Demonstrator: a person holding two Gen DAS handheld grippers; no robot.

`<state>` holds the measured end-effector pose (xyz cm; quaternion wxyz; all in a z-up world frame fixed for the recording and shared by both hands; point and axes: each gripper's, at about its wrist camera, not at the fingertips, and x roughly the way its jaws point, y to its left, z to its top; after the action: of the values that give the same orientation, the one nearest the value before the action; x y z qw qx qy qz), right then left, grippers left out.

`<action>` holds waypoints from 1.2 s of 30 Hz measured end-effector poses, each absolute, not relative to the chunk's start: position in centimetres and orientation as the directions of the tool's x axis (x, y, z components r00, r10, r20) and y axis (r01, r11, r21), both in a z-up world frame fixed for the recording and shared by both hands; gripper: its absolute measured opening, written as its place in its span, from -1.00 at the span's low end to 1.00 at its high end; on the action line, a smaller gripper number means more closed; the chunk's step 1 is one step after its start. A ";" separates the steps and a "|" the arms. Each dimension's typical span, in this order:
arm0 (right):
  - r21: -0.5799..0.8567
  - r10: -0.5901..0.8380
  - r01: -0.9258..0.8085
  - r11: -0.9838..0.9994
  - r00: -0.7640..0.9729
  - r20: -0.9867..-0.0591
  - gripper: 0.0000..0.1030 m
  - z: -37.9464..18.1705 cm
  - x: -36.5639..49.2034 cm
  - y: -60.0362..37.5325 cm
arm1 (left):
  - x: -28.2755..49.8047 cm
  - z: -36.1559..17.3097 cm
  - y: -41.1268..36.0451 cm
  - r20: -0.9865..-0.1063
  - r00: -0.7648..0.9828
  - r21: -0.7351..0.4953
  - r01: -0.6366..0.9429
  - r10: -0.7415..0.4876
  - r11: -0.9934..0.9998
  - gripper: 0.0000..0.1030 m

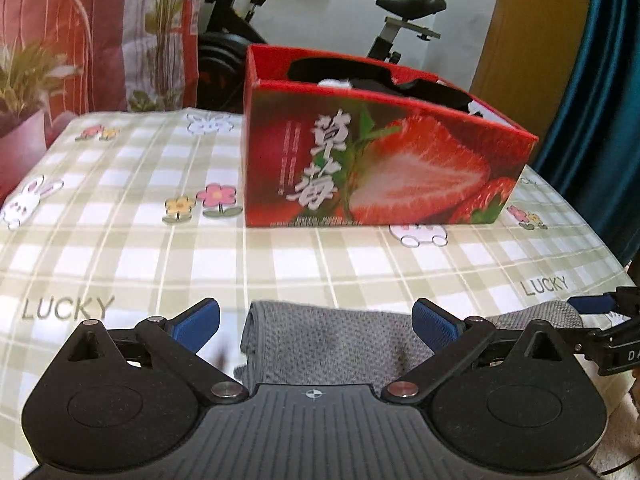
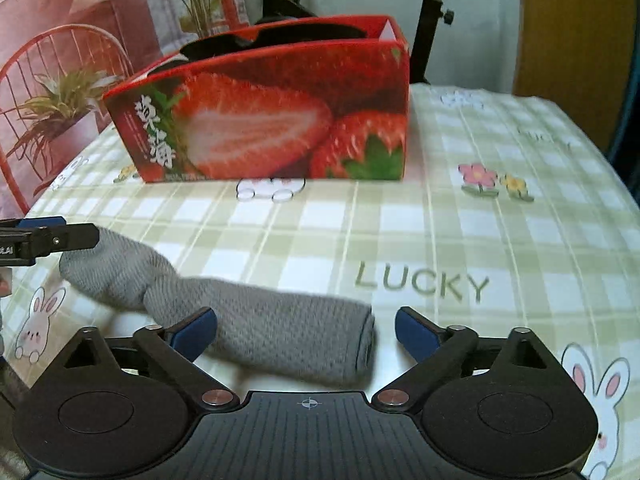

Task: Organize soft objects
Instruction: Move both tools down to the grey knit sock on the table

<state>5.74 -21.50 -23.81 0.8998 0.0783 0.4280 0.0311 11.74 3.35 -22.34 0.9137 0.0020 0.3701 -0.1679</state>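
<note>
- The gray sock [image 2: 280, 340] is a knitted, nubbly tube, bent near the middle, lying flat on the tablecloth [image 2: 500, 240] in front of the box [image 2: 272, 120].
- The box is red glossy cardboard, rectangular and open-topped, printed with cut strawberries; dark items lie inside.
- The tablecloth is smooth, in green-and-white check with rabbits, flowers and the word "LUCKY".
- Behind the table stand an exercise bike [image 1: 400, 12], a red wire chair [image 2: 60, 64] and a blue curtain [image 1: 600, 100].
- The left gripper [image 1: 316, 324] tilts downward, blue pads spread wide on either side of one end of the sock, not pressing on it.
- The right gripper [image 2: 306, 334] tilts downward, jaws wide on either side of the other end, without gripping.
</note>
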 end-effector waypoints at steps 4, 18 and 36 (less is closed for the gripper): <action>0.180 0.142 -0.002 0.984 0.620 -0.771 0.51 -24.2 6.1 -21.2 | 11.6 -23.3 3.6 -0.696 0.655 -0.132 0.287 -0.295 0.949 1.00; 0.178 0.166 -0.051 0.983 0.666 -0.727 0.15 -24.9 9.1 -20.0 | 11.4 -24.3 5.8 -0.699 0.666 -0.165 0.206 -0.262 0.965 0.68; 0.179 0.150 -0.039 0.983 0.737 -0.659 0.11 -25.0 8.5 -20.7 | 10.5 -24.5 6.4 -0.686 0.670 -0.193 0.206 -0.282 0.959 -0.16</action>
<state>8.52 -20.67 -25.00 0.9288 0.0767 0.3590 0.0509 10.46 6.43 -24.52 0.9125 -0.0493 0.3834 -0.1337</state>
